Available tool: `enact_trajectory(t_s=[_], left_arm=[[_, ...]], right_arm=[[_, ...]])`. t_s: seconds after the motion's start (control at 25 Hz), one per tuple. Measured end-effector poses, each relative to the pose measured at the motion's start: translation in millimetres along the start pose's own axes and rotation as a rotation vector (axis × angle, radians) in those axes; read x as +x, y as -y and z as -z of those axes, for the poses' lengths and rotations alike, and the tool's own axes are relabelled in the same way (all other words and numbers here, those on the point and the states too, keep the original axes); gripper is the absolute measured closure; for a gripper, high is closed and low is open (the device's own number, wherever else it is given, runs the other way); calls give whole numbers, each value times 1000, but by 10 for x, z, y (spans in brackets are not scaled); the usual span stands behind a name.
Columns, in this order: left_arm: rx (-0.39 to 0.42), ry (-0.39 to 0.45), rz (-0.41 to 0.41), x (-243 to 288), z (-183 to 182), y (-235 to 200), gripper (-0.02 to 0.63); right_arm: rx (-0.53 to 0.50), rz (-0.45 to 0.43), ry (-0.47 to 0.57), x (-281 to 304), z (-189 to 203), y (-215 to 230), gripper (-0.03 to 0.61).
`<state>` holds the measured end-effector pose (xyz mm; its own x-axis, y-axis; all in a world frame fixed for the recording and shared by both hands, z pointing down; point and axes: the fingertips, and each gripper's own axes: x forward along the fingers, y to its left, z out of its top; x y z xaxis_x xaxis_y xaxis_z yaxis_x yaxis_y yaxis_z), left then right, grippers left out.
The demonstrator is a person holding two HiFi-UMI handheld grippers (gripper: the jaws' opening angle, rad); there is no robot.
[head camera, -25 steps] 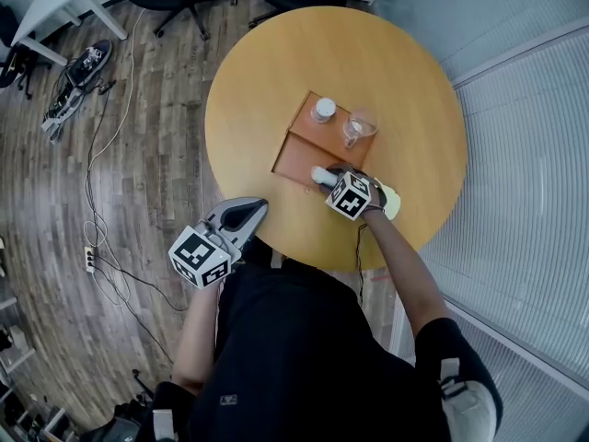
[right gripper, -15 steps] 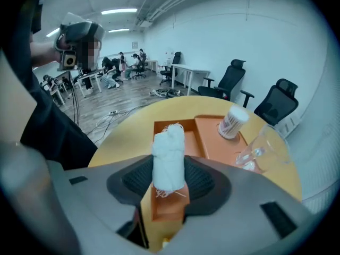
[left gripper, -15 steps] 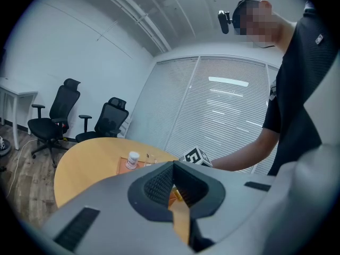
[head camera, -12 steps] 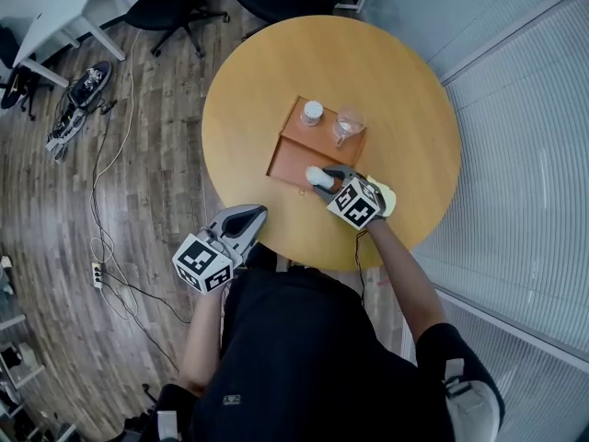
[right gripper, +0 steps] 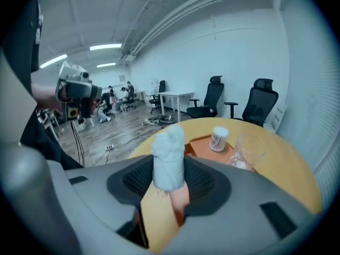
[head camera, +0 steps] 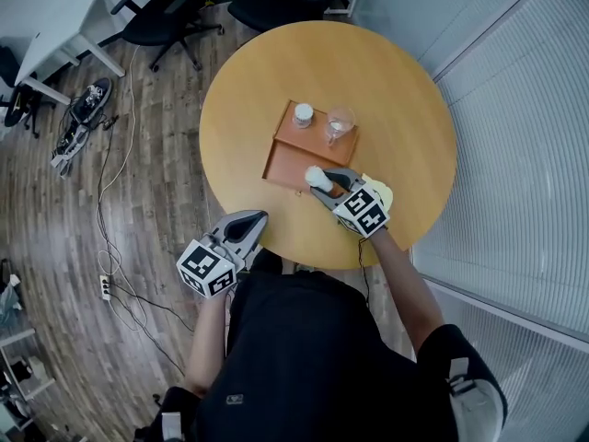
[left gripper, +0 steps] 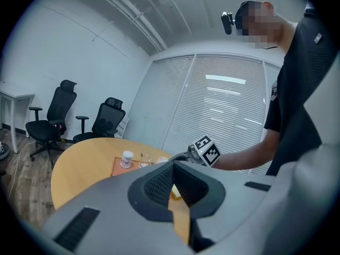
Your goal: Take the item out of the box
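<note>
On the wooden floor at far left, a tangle of cables (head camera: 103,178) trails towards black office chairs (head camera: 170,12). I hold the left gripper (head camera: 258,219) low at the near rim of the round wooden table (head camera: 368,72), off its left side. Its jaws are drawn together at the tips with nothing between them, and only a sliver of tabletop shows behind the pads. At the middle of the table lies the shallow brown box (head camera: 287,159). A small white container (head camera: 302,114) stands in its far part, and a clear glass (head camera: 339,122) stands just beside it to the right. Over the near right corner of the box, my right gripper (head camera: 322,182) clamps the white roll (head camera: 315,175). In the right gripper view the roll stands upright, pinched on both sides by the black pads, its top well above them and the box floor showing beneath. I cannot tell whether its lower end touches the box. A pale yellow object (head camera: 380,190) lies on the table just to the right of that gripper. Slatted blinds (head camera: 515,155) fill the right edge.
</note>
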<state>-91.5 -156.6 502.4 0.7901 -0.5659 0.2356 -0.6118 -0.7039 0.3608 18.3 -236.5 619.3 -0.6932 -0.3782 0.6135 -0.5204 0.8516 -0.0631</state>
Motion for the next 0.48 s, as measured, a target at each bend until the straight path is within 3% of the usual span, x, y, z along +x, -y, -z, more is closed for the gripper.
enact_trajectory(t_s=[0.16, 0.48], left_arm=[[9, -4, 4, 9, -4, 92, 607], [27, -6, 14, 87, -18, 272, 607]], right_arm=[[100, -13, 116, -220, -136, -64, 411], [171, 6, 242, -594, -73, -133, 414]])
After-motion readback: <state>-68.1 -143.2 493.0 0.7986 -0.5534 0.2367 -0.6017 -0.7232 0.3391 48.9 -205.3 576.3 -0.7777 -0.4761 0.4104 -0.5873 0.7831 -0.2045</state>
